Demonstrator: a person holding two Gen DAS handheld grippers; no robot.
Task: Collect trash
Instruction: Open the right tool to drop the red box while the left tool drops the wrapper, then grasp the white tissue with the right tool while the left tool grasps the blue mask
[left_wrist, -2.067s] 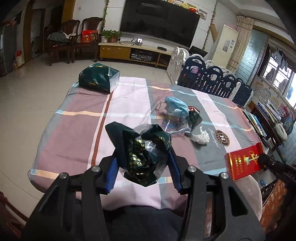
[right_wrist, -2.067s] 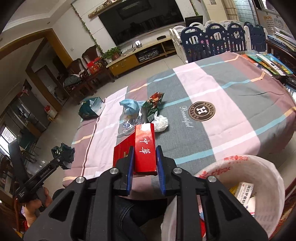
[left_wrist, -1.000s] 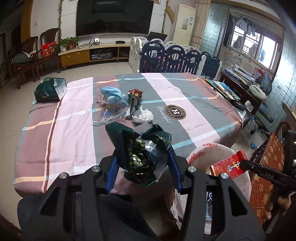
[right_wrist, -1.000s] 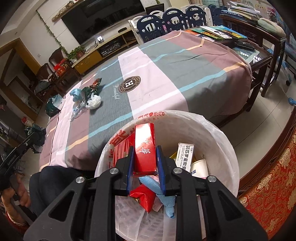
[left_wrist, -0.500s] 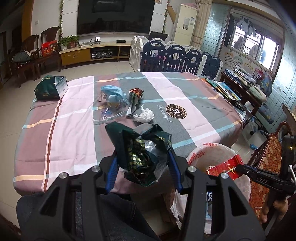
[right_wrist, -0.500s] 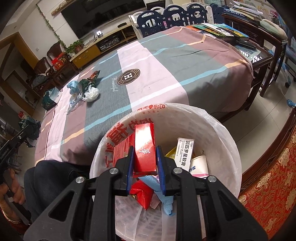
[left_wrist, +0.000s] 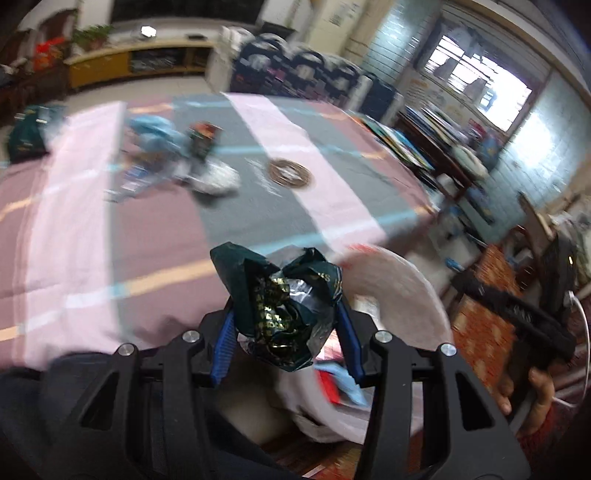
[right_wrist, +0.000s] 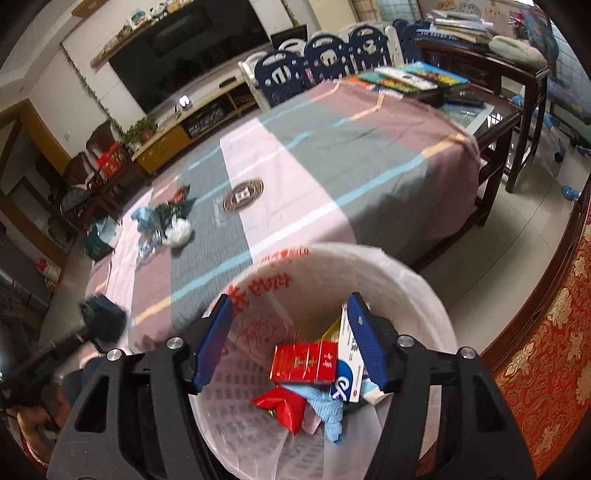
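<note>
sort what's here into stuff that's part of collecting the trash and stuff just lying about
Part of the job:
- dark green wrapper in the left gripper
- red box, lying in the bin below the opening right gripper
- litter pile on the table

Just lying about:
- books
- green bag
- television

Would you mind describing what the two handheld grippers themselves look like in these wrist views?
Both the left gripper and the right gripper are matte black plastic frames with angular cut-outs, silver round screw heads at the pivots, and two flat blue finger pads each. No cables or markings are clearly readable.
</note>
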